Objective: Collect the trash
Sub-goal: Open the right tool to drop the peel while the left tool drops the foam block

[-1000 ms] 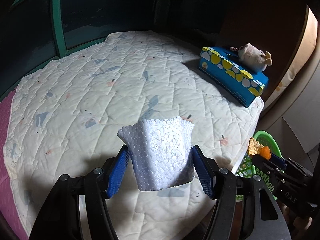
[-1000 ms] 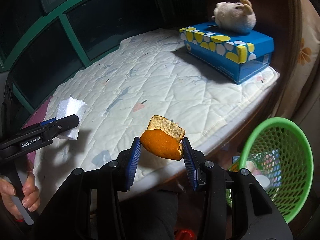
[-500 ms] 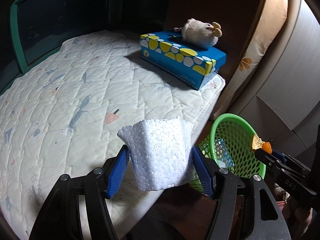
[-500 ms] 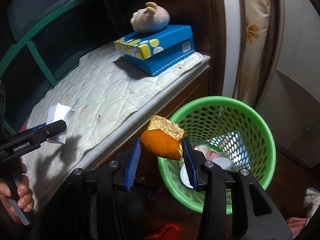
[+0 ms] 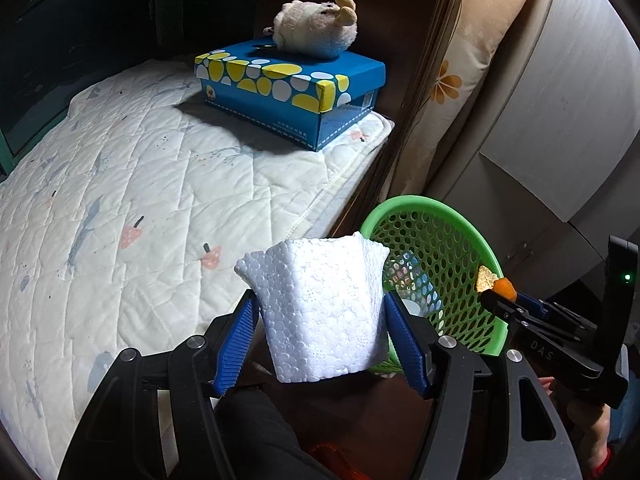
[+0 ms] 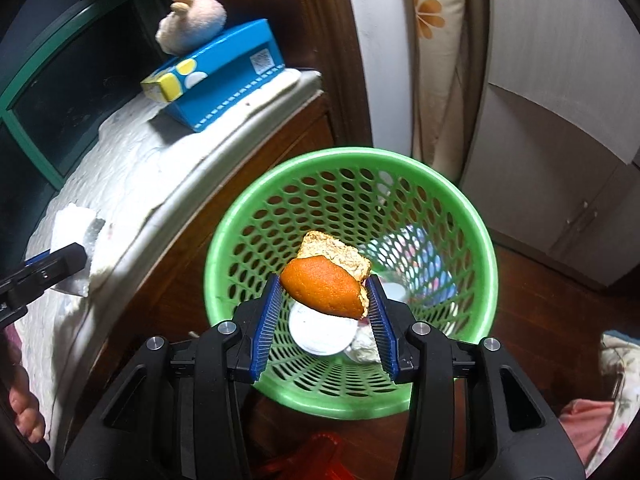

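Observation:
My left gripper (image 5: 322, 320) is shut on a white styrofoam chunk (image 5: 320, 312) and holds it over the mattress edge, just left of the green mesh trash basket (image 5: 460, 236). My right gripper (image 6: 324, 296) is shut on an orange peel (image 6: 324, 286) and holds it right above the open basket (image 6: 476, 216). The basket holds a white lid (image 6: 320, 330) and other scraps. The right gripper with the peel (image 5: 496, 284) shows over the basket rim in the left wrist view. The styrofoam (image 6: 76, 232) shows at the left of the right wrist view.
A quilted white mattress (image 5: 140, 184) lies on a wooden bed frame (image 6: 192, 248). A blue spotted box (image 5: 288, 84) with a plush toy (image 5: 316, 30) on it sits at its far end. A floral curtain (image 5: 452, 88) and pale cabinets (image 6: 560, 140) stand behind the basket.
Both grippers have swung right from over the mattress toward the basket. The right one with the peel now hangs over the basket's opening. Both still hold their pieces.

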A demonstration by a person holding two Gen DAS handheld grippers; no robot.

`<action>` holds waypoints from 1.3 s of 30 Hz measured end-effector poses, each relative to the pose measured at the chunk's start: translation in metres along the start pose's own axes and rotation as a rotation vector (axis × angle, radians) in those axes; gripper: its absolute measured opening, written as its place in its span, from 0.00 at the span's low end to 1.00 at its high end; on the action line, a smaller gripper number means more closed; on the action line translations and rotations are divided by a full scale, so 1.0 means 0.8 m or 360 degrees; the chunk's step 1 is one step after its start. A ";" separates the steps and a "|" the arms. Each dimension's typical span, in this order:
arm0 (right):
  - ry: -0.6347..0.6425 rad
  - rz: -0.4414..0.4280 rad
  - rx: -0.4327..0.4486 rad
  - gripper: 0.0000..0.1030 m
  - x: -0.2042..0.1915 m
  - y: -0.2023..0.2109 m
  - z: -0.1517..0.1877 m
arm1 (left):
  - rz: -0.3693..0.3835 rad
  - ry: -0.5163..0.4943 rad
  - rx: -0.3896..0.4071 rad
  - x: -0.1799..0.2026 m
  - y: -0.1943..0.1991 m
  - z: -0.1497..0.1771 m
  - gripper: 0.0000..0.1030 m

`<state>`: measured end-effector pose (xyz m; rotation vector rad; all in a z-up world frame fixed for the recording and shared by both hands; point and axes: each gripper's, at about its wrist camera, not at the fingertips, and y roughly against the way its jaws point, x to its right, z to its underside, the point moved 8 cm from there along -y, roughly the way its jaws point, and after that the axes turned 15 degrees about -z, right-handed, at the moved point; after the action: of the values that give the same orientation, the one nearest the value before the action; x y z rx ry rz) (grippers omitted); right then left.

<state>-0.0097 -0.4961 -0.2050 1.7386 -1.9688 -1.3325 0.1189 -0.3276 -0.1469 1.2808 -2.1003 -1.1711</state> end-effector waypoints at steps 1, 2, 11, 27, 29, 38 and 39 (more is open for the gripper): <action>-0.0011 0.0004 0.0000 0.44 0.004 0.000 0.001 | 0.0003 -0.0009 -0.0002 0.004 -0.001 -0.001 0.60; -0.0017 0.0009 0.0000 0.44 0.007 0.000 0.002 | 0.0006 -0.0017 -0.0003 0.008 -0.002 -0.001 0.60; -0.0050 0.0027 0.0035 0.54 0.026 0.009 0.004 | 0.0047 -0.0076 -0.0004 0.041 -0.004 -0.003 0.60; -0.0100 0.0042 0.0179 0.59 0.042 0.058 -0.009 | 0.0068 -0.0182 -0.0066 0.085 -0.032 0.001 0.60; -0.0113 0.0038 0.0198 0.59 0.045 0.063 -0.011 | 0.0059 -0.0203 -0.0069 0.092 -0.034 0.000 0.60; -0.0148 0.0048 0.0244 0.61 0.054 0.077 -0.011 | 0.0078 -0.0288 -0.0090 0.122 -0.046 -0.009 0.60; -0.0148 0.0048 0.0244 0.61 0.054 0.077 -0.010 | 0.0081 -0.0299 -0.0093 0.125 -0.048 -0.009 0.61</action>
<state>-0.0599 -0.5440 -0.1734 1.7334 -2.1918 -1.3063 0.0946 -0.4263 -0.1816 1.1223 -2.1982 -1.3671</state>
